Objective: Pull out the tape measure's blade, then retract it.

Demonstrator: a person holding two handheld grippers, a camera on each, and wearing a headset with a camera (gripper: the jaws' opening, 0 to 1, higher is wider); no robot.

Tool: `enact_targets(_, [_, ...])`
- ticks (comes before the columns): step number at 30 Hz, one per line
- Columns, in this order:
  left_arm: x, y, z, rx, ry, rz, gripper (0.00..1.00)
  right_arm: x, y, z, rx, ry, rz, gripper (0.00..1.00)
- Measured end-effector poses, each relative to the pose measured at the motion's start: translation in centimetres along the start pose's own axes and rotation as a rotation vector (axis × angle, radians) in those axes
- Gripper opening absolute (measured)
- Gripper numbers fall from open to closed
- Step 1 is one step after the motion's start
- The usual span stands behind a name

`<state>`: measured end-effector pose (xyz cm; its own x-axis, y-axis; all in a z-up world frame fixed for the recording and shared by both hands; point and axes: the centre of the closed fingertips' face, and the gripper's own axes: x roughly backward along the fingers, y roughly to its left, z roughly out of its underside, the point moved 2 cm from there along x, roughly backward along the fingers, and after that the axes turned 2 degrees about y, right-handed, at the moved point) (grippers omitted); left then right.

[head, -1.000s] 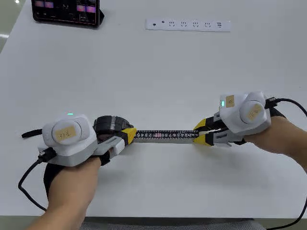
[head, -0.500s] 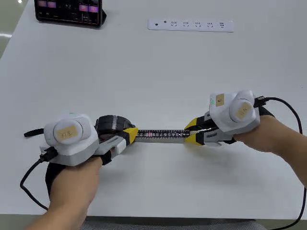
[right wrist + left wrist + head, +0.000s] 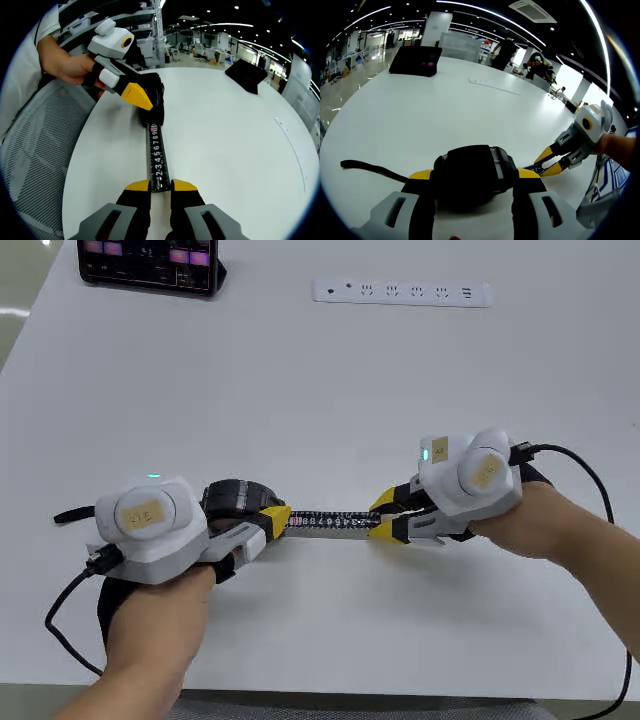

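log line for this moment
left gripper: shut on tape measure case | right gripper: shut on blade | blade: partly out, shorter than a second ago | phase: retracting

Head view: I look from above, forward and down over the white counter [image 3: 320, 390]. The left gripper [image 3: 262, 528] and right gripper [image 3: 380, 518] sit near me, with the power strip [image 3: 400, 291] and tablet [image 3: 150, 262] far off at the top.
Left gripper view: I'm low on the counter, tight behind the tape measure [image 3: 472, 172], facing the right gripper.
Right gripper view: I'm low, looking along the blade [image 3: 156, 160] towards the left gripper.
Shared: all three views take in the tape measure, and the two gripper views face each other.
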<state>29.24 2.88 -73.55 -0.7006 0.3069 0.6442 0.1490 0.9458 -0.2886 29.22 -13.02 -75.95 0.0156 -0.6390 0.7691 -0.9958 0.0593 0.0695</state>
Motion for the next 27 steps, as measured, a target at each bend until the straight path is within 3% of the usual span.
enact_targets(27, [0.0,0.1,0.0,0.003,0.000,0.003,0.57,-2.8,0.5,-3.0,-0.005,-0.051,-0.026,0.11])
